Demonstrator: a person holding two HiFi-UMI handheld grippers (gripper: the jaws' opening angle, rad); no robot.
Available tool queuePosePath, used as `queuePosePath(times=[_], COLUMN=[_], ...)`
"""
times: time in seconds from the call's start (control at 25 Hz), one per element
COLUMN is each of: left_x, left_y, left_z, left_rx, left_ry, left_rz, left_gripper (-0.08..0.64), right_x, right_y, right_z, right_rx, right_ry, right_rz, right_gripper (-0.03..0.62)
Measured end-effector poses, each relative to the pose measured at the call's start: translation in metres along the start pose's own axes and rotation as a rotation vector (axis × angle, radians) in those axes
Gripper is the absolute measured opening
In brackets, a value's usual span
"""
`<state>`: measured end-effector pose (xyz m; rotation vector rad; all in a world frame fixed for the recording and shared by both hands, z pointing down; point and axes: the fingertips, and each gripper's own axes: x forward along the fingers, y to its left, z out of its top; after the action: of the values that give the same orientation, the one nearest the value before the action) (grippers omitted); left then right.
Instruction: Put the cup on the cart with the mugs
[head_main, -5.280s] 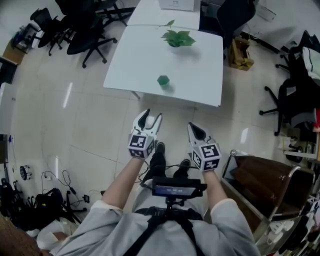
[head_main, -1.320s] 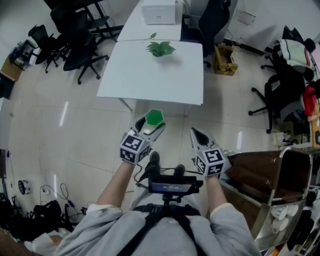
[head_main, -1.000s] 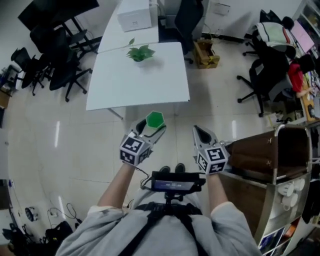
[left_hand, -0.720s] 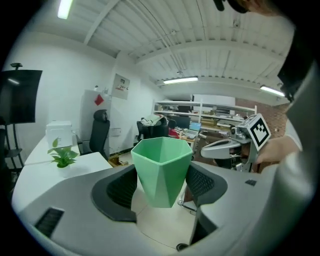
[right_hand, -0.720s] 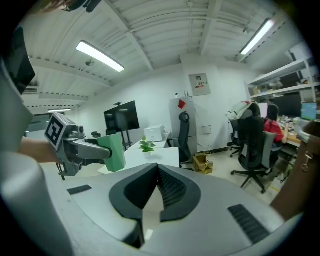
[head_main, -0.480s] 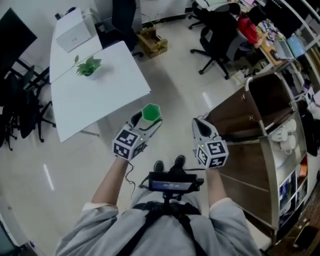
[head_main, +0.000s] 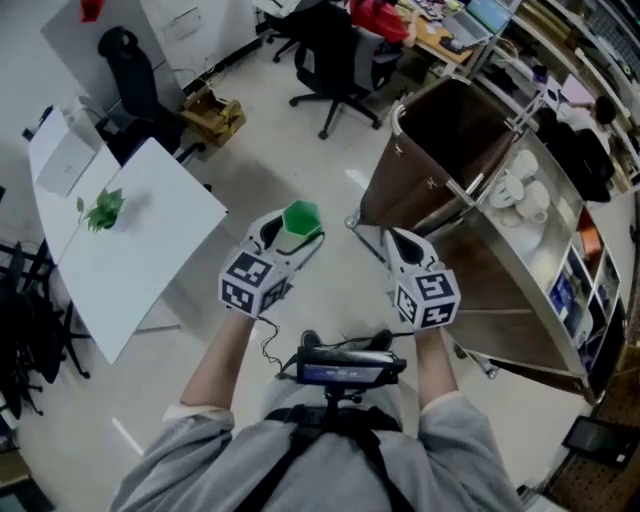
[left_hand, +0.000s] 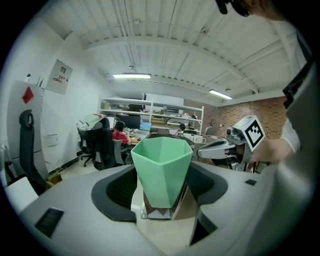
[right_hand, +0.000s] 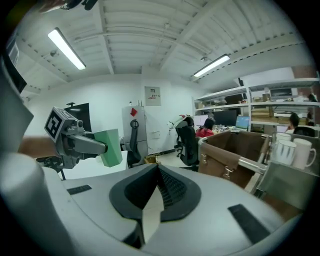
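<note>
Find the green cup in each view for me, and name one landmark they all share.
Head view: green cup just above centre, in the left gripper.
Left gripper view: dead centre, clamped between the jaws.
Right gripper view: left of middle, at the left gripper's tips.
Shared landmark: the white mugs on the cart, at right in the head and right gripper views, small behind the cup in the left gripper view.

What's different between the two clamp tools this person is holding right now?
The left gripper is clamped on a green cup, its jaws spread around it; the right gripper holds nothing, its jaws pressed together. The left gripper is on the white table's side, the right gripper nearer the cart. Both are white and carry a black-and-white marker cube.
</note>
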<state>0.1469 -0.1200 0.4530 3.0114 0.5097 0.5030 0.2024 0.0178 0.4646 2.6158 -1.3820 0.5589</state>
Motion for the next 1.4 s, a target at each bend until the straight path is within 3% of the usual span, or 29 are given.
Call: queuePosePath(times=[0.52, 0.88, 1.08, 1.4], left_x=[0.144, 0.222, 0.27, 0.346], left_y=[-0.165, -0.29, -0.345, -0.403], left_z=[0.065, 0.133, 0.158, 0.16], left_rx=[0.122, 0.174, 0.222, 0.258], left_ry=[0.007, -0.03, -0.03, 0.009], left_rz=[-0.342, -0.584, -0.675, -0.745], left_gripper=[0.305, 0.305, 0.305, 0.305], right_x=[-0.123, -0.217, -0.253, -0.279], right_y=[-0.147, -0.238, -0.292, -0.351], right_z=[-0.009, 0.023, 0.031, 0.021], right_rx=[0.124, 0.173, 0.197, 0.243], right_ry=[-0.073, -0.179, -0.178, -0.134], right_rz=[-0.268, -0.433, -0.547, -0.618], right_gripper=[-0.002, -0.002, -0.002, -0.002])
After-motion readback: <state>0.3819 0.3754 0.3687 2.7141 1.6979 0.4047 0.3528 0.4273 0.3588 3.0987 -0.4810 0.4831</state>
